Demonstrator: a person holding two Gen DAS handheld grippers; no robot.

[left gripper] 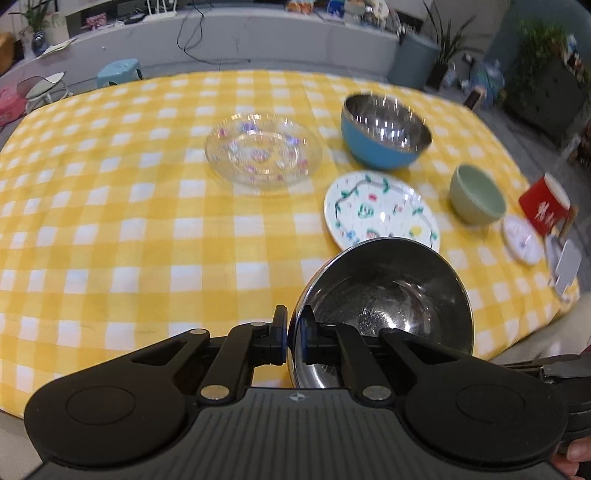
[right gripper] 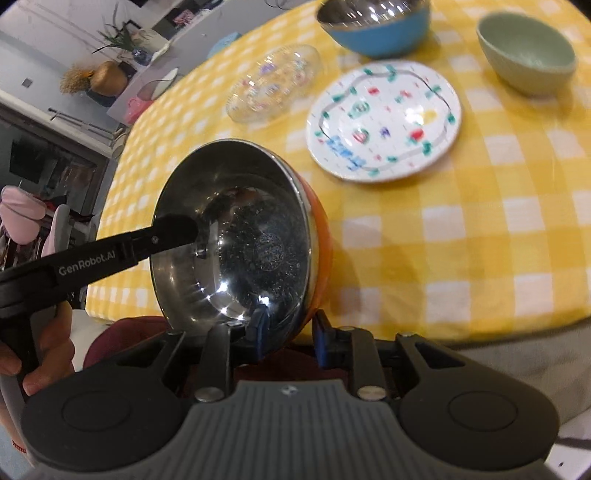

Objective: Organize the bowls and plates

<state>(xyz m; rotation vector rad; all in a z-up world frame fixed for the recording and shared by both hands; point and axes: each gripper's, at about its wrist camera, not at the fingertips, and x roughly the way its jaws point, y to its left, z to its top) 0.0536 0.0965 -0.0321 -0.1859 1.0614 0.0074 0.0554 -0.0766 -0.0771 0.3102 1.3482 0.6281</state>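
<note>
A steel bowl with an orange outside (left gripper: 388, 295) (right gripper: 240, 240) hangs tilted over the table's near edge. My left gripper (left gripper: 293, 332) is shut on its rim, and one of its fingers (right gripper: 173, 229) shows inside the bowl in the right wrist view. My right gripper (right gripper: 290, 328) straddles the lower rim, one blue pad inside the bowl, the other just off the orange wall. On the cloth lie a clear glass plate (left gripper: 264, 147) (right gripper: 273, 85), a flowered white plate (left gripper: 380, 210) (right gripper: 384, 118), a blue steel bowl (left gripper: 380, 147) (right gripper: 373, 26) and a green bowl (left gripper: 476, 195) (right gripper: 524, 55).
The table wears a yellow checked cloth (left gripper: 110, 221). A red cup (left gripper: 543, 206) and a small white dish (left gripper: 522, 240) sit near its right edge. A person's hand (right gripper: 48, 339) holds the left gripper's handle. Stools, plants and shelves stand beyond the table.
</note>
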